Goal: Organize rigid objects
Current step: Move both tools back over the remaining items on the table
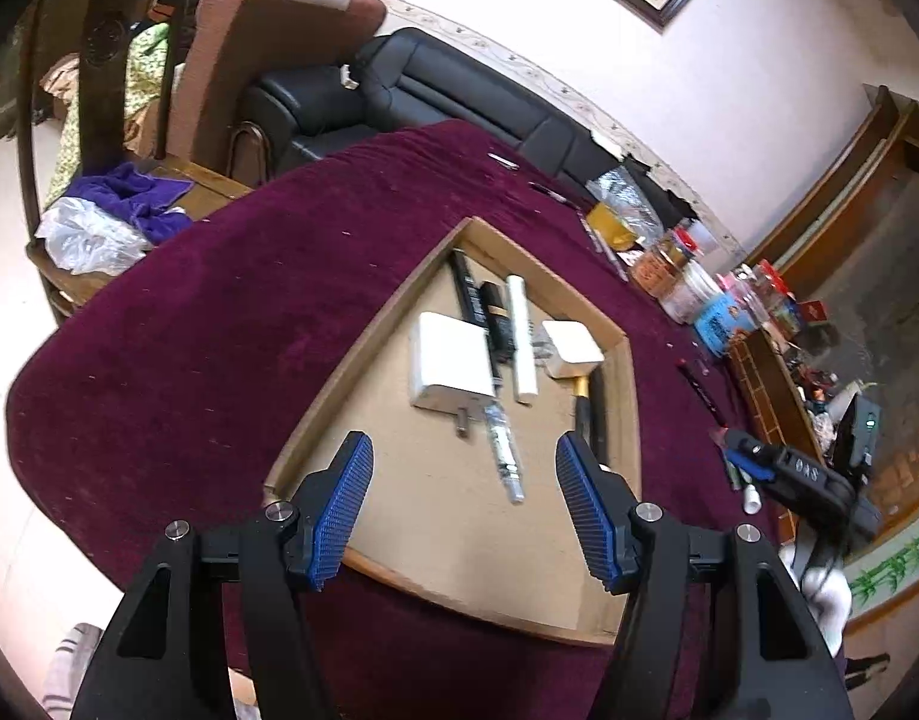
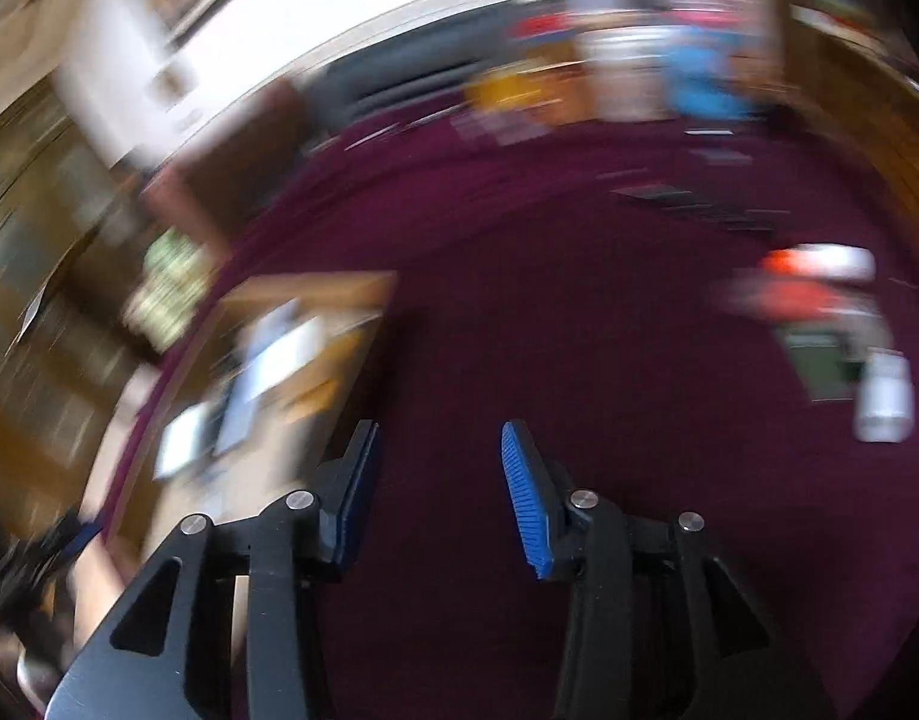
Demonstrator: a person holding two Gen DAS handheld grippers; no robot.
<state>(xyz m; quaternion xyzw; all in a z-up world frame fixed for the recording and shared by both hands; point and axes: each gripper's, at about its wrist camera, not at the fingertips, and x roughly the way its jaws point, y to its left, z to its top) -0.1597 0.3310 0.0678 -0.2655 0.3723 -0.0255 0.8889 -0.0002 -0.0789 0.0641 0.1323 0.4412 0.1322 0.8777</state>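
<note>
Tray: shallow cardboard tray on maroon tablecloth, already holding white charger block, white stick, clear syringe-like tube, dark pens.
Left gripper: hovering over tray's near end, jaws about half open, nothing between pads.
Right gripper: jaws partly open, empty, over bare cloth; view badly motion-blurred.
Loose items: small white bottle and orange-red object, far right of right gripper, well apart.
Key relation: loose items on right gripper's side, tray on its left; right hand nearer. Bottle's axis unreadable in blur.
</note>
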